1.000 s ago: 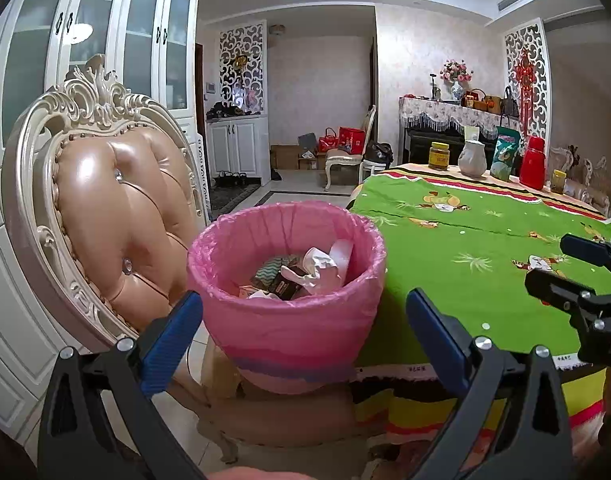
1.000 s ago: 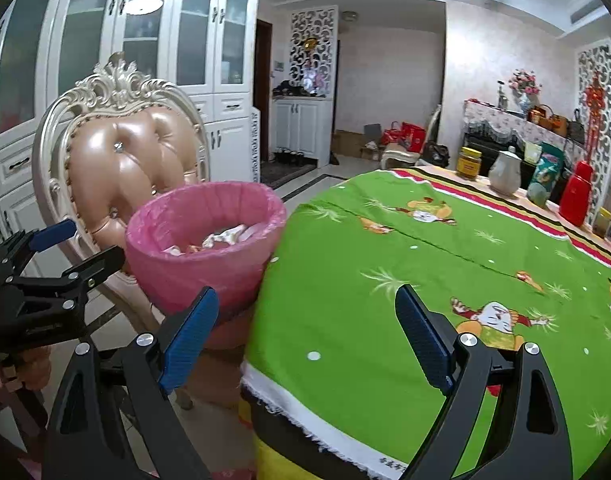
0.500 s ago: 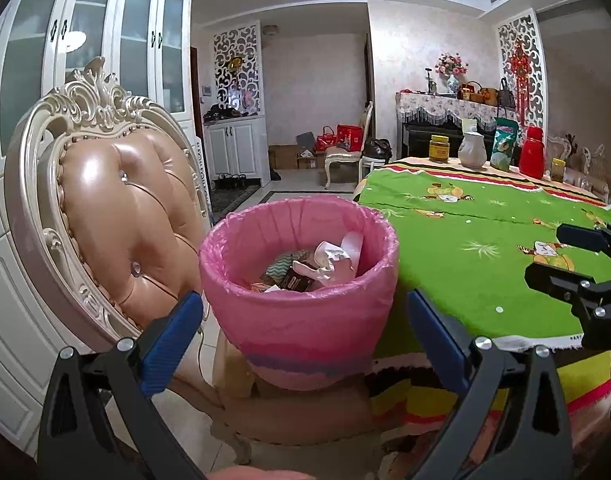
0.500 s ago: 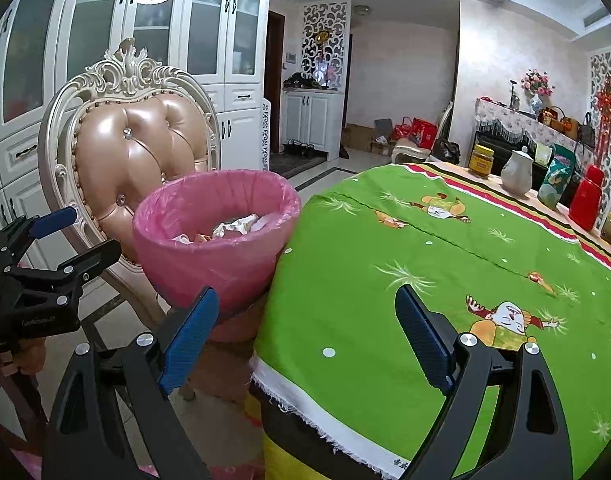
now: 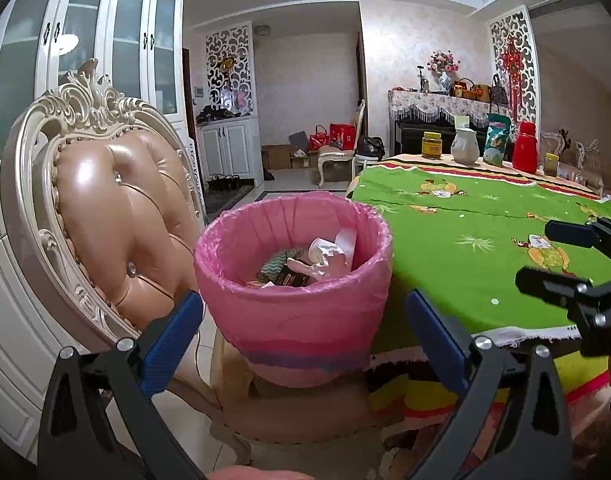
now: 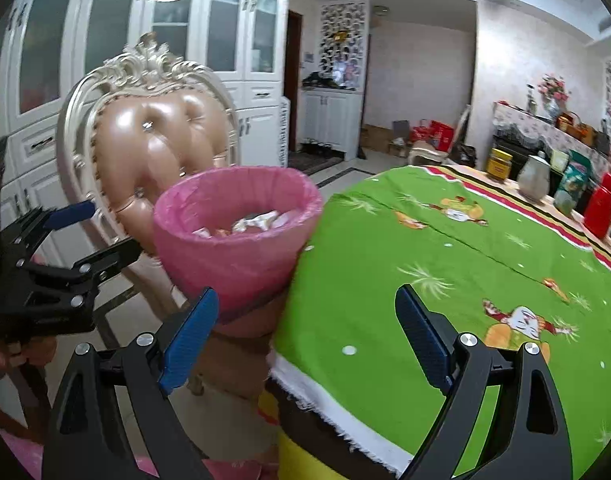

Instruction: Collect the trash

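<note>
- Both views shifted over the last second: bin (image 5: 293, 292) grew larger and sat squarely between the left gripper (image 5: 303, 330) fingers; table (image 5: 485, 240) slid right.
- Judged: closing in on the bin, nothing held.
- Left and right gripper (image 6: 305, 330) fingers both spread wide, empty.
- Bin stood upright on chair (image 5: 117, 216), long axis vertical, mouth up, trash (image 5: 317, 258) inside, beyond the fingertips.

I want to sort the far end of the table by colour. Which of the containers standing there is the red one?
The red flask, second from the right end of the row. The jar beside the white jug is yellow-labelled, and the bag is green.
</note>
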Demonstrator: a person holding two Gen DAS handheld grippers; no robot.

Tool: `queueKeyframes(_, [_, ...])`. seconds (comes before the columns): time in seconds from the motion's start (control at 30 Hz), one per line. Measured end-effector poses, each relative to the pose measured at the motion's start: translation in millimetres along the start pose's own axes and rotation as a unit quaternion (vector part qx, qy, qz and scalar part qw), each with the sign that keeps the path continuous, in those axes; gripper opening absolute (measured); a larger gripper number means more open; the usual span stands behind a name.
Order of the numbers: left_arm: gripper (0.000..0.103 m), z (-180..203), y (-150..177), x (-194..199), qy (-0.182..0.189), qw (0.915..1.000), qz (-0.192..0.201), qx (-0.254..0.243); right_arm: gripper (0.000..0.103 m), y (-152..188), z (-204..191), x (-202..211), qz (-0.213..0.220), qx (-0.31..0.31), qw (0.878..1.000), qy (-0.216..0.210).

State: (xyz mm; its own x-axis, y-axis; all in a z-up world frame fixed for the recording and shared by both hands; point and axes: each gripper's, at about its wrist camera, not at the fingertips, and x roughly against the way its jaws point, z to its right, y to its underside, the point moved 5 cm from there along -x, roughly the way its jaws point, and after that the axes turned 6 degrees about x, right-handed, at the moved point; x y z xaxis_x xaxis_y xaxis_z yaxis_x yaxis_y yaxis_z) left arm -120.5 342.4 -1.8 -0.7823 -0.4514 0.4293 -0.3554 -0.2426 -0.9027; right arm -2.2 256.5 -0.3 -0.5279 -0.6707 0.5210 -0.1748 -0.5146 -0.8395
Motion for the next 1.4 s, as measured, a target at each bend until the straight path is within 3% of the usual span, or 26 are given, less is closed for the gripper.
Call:
queueKeyframes(0.27, [0.098, -11, 9, 3, -0.014, 0.9994, -0.007, -0.031, 0.085, -2, -17, -12, -0.012, 0.022, 0.999, -0.020])
queueKeyframes(0.67, [0.098, -29, 4, 3, -0.029, 0.9995, -0.001, -0.009, 0.085, -15, -31, -31, -0.018, 0.035, 0.999, -0.032])
queueKeyframes(1.3, [0.098, -26, 3, 3, -0.025, 0.9997, 0.001, -0.005, 0.085, 7, -33, -41, -0.048, 0.032, 0.998, -0.030])
queueKeyframes(1.4, [0.098, -26, 2, 3, -0.027, 0.9996, 0.002, -0.002, 0.085, -5, -32, -28, -0.022, 0.034, 0.999, -0.027])
